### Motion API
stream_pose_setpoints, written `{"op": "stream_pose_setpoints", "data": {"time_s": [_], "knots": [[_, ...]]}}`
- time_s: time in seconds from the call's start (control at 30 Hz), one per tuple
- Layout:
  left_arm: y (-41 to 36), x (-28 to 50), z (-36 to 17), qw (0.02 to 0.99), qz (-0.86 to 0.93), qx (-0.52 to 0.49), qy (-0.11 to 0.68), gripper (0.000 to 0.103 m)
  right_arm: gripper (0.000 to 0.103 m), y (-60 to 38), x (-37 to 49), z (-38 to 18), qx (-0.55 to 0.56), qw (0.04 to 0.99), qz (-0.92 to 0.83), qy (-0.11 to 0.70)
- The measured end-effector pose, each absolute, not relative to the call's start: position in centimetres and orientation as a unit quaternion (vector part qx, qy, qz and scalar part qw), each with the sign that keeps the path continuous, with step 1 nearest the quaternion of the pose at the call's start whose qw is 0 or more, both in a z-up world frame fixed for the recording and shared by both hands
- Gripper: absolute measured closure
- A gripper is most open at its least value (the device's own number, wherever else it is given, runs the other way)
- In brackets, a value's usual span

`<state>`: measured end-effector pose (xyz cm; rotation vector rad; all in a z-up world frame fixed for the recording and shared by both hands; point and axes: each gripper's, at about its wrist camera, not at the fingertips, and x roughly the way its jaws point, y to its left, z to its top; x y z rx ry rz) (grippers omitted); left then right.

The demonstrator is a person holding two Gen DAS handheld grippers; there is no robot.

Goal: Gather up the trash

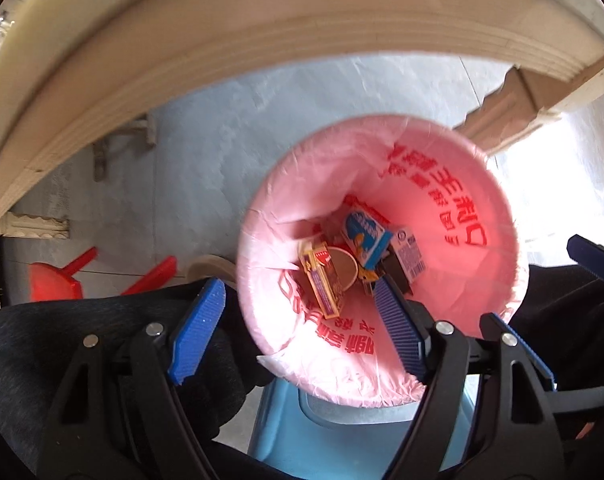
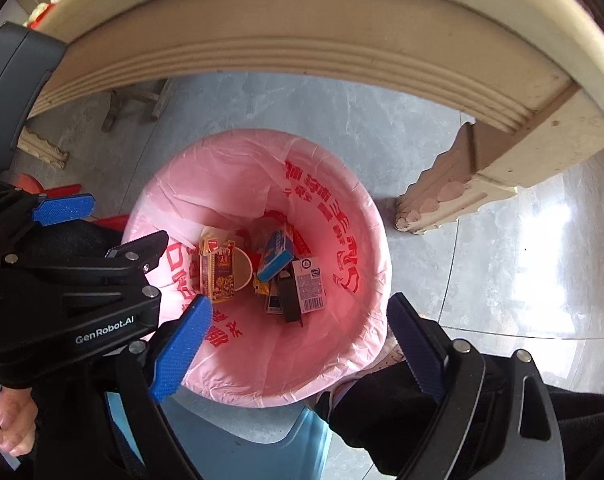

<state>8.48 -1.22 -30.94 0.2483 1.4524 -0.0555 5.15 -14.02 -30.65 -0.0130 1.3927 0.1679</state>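
Both claws hang over the pink-lined waste bin (image 2: 354,216), pointing almost straight down into it. The left claw (image 1: 297,328) stands open with nothing between its blue pads (image 1: 199,330) — one pad lies outside the bin's rim, the other over its mouth. The right claw (image 2: 297,344) is likewise spread wide and empty, its pads straddling the near rim of the bin.

The collected trash lies at the bottom of the bin, directly below and slightly ahead of both claws: a yellow-and-purple carton (image 2: 218,276) on the left of the bin floor, a paper cup (image 2: 243,270) just beside it, a blue-and-white carton (image 2: 275,260) near the centre, and a white carton with a barcode (image 2: 310,286) to the right, with a dark flat item touching it. The cartons lie tilted against one another, long axes roughly running from the bin's near wall to its far wall.

Judgement: the deposit looks complete. Any further trash must lie away from the bin; none shows on the floor around it.

Limits of view: the bench (image 2: 302,48) above the bin shows only its moulded edge, so its top cannot be checked. The left view is motion-blurred. Items beneath the cartons cannot be identified.
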Motion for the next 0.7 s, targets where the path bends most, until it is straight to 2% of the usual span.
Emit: {"op": "stream_pose_setpoints", "data": {"time_s": [0.2, 0.53, 0.7], "knots": [[-1.9, 7.1, -27.2, 0.761, -0.009, 0.107, 0.639, 0.027, 0.013, -14.2, 3.7, -26.8, -0.026, 0.787, 0.038, 0.616], [-2.0, 4.4, -17.5, 0.822, -0.021, 0.062, 0.566, 0.022, 0.012, -16.4, 0.5, -18.1, 0.022, 0.849, 0.005, 0.528], [-2.4, 2.4, -13.0, 0.850, -0.027, 0.045, 0.524, 0.022, 0.007, -17.1, -1.5, -14.0, 0.029, 0.877, -0.024, 0.478]]}}
